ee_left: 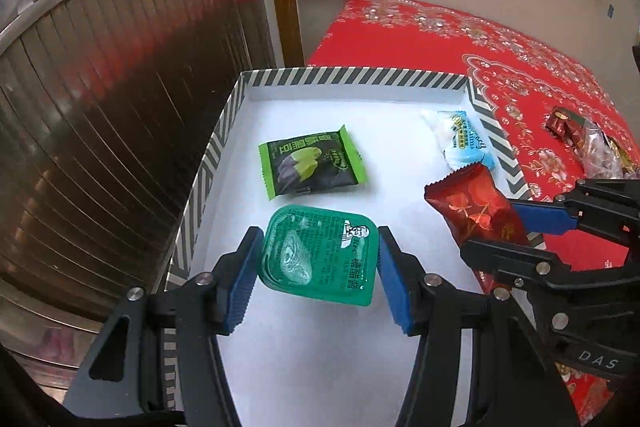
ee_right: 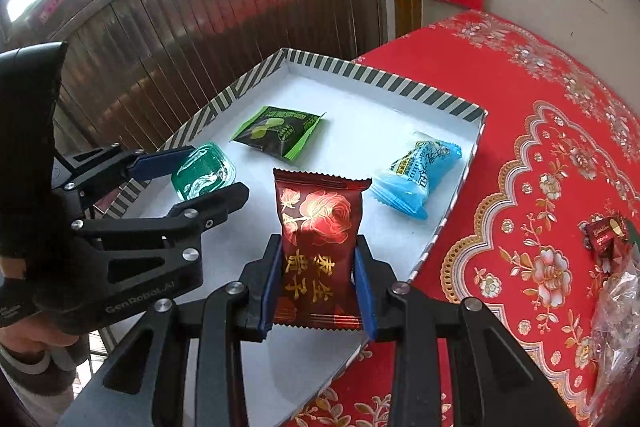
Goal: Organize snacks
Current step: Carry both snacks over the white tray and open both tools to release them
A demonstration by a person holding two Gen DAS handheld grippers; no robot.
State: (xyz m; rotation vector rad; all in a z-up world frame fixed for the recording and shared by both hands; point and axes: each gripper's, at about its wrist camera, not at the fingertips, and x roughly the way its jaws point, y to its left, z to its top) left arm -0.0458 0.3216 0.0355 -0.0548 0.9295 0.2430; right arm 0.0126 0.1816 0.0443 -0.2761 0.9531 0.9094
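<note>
Right wrist view: right claw (ee_right: 317, 291) pinches red rose-print snack packet (ee_right: 318, 227), light, crinkly, over striped tray (ee_right: 384, 77); left claw (ee_left: 318, 279) clamps stiff green sauce tub (ee_left: 320, 259) by its rims.

Hidden or cut off:
- red snack packet (ee_left: 476, 211): lower end behind gripper arms in the left wrist view.
- clear bag of sweets (ee_right: 616, 311): cropped at the frame edge (contents too blurred to identify).
- person's hand (ee_right: 28, 339): partly out of frame.
</note>
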